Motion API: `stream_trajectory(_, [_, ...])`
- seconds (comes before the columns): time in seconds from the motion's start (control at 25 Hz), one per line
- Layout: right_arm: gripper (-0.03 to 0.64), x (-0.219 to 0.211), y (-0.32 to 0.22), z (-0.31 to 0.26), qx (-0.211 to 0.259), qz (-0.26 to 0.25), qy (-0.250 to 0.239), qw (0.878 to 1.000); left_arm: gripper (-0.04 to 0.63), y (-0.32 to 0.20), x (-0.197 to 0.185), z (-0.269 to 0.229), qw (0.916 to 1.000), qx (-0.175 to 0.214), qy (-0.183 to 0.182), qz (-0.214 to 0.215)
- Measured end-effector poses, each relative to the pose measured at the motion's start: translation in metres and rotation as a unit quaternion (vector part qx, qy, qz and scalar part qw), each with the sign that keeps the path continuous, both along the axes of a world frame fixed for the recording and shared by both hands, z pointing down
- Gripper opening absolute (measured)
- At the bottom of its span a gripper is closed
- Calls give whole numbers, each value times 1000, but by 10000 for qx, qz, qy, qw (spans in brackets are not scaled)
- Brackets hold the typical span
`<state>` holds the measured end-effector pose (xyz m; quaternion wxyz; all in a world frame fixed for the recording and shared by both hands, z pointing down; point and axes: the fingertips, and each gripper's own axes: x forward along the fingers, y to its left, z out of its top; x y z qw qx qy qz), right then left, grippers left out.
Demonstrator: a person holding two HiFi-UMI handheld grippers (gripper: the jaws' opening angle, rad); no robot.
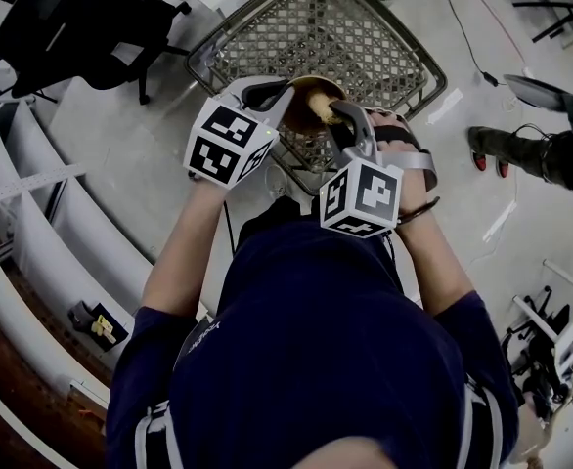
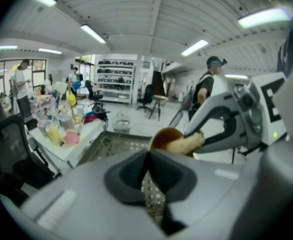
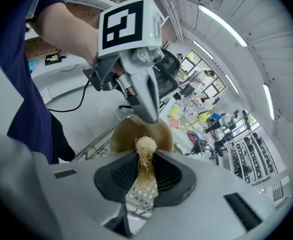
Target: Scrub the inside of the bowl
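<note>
- At the far left of the head view, a black chair [image 1: 71,18] stands on the floor, well apart from the work.
- The left gripper view alone takes in the room. It shows a cluttered surface [image 2: 61,129] beside the basket, shelves [image 2: 114,81] at the back, and people [image 2: 209,84] standing at left and right.
- The left hand-held gripper [image 1: 285,94] is closed on the rim of the brown bowl [image 1: 306,115]. It holds the bowl in the air over a wire basket [image 1: 365,37].
- In its own view the jaws press almost together, and only part of the bowl peeks past their tips. The right gripper view shows more plainly the jaw tips coming down onto the rim.
- The scrubber [image 3: 145,146], a tan fibrous stick, is clamped in the right hand-held gripper [image 3: 145,159]. Its frayed tip reaches into the bowl.
- The head view hides most of that, since the two gripper bodies cover the bowl's near side and the scrubber's shaft.
- The right gripper view also shows the person's bare arm behind the left hand-held gripper. A black cable [image 3: 66,107] lies on the floor at its left.
</note>
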<state>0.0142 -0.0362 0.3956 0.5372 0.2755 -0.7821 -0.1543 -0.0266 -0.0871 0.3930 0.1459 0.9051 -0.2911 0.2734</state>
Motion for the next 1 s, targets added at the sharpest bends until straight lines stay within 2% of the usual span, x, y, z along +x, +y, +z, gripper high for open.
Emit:
stream_trajectory(0.16, [69, 6, -5, -8, 167, -70, 103, 9998, 12, 4, 4, 3, 10000, -20, 15, 59])
stream_trajectory(0.28, [69, 3, 7, 1, -115, -199, 139, 9996, 12, 3, 4, -1, 9999, 162, -9, 30])
stream_trajectory(0.44, [69, -11, 24, 8, -527, -172, -481, 9973, 12, 2, 6, -12, 9991, 372, 179, 9])
stream_trajectory(0.6, [69, -18, 13, -14, -444, 141, -1337, 9899, 11, 8, 12, -15, 9983, 280, 503, 0])
stream_trajectory(0.68, [69, -17, 10, -23, -443, 231, -1615, 9856, 11, 9, 12, -18, 9975, 221, 663, -59])
stream_trajectory(0.88, [69, -16, 28, -20, -740, 10, -1708, 9825, 11, 2, -1, -20, 9963, 183, 789, -283])
stream_trajectory(1.0, [69, -9, 34, -25, -802, -8, -1865, 9792, 11, -1, -13, -17, 9939, -18, 994, -482])
